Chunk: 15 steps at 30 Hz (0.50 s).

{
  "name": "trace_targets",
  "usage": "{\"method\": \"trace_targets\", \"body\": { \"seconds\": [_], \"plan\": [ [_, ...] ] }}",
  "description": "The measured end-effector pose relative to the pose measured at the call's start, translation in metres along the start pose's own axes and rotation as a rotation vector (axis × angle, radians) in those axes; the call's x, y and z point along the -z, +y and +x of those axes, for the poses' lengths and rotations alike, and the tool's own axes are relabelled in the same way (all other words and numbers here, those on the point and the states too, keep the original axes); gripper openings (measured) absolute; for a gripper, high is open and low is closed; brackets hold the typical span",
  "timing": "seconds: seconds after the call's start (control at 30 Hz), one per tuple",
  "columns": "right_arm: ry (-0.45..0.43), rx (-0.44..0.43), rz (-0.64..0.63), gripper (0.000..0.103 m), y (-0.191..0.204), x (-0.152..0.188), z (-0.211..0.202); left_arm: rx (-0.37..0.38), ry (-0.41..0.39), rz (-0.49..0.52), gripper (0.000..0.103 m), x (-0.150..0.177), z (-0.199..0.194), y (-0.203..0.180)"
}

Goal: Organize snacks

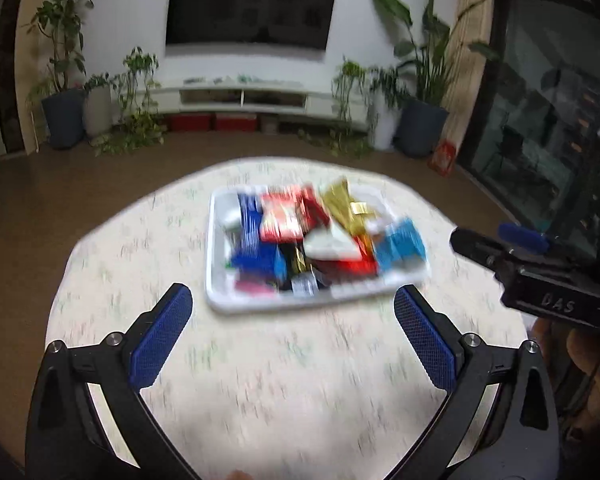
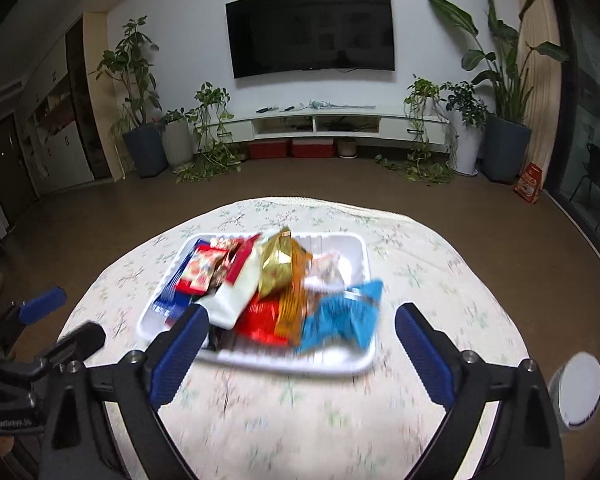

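snacks: a heap of wrapped packets fills the white tray; both views are blurred, so no print is readable.
gold packet: sits on top of the heap toward the far side, tilted.
light blue packet: at the tray's right near corner, partly over the rim in the right wrist view.
red packets: one with a pale picture at the far left, another low in the middle.
dark blue packet: along the tray's left side.
white tray: a shallow rectangular tray resting flat near the middle of the table.
table: round, covered with a pale floral cloth.
left gripper: near edge of the tray, blue pads spread wide, nothing between them.
right gripper: over the tray's near edge, blue pads spread wide, holding nothing; its left pad overlaps the heap in view, contact cannot be told.
white round object: at the table's right edge.
room: a dark wall tv, a low white cabinet and potted plants beyond the table.
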State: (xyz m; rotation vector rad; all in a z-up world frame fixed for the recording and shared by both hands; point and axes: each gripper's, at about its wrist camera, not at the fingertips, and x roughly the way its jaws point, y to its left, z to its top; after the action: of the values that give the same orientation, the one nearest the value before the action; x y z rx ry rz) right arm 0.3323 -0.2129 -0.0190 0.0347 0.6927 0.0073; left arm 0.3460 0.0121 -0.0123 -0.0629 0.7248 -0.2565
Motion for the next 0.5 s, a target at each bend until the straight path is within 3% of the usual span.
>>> {"method": "trace_targets", "body": {
  "seconds": [0.2, 0.33, 0.5],
  "plan": [
    [-0.009, 0.020, 0.040, 0.097, 0.001, 0.043, -0.052, -0.023, -0.046, -0.067, 0.103, 0.039, -0.049, -0.016],
    [-0.037, 0.027, 0.030, 0.097, 0.002, 0.068, -0.087, -0.253, -0.055, -0.073, 0.102, 0.055, -0.074, -0.027],
    [-0.067, 0.027, 0.065, 0.097, -0.004, 0.085, -0.121, -0.339, -0.066, -0.058, 0.102, 0.070, -0.100, -0.038]
  ]
}}
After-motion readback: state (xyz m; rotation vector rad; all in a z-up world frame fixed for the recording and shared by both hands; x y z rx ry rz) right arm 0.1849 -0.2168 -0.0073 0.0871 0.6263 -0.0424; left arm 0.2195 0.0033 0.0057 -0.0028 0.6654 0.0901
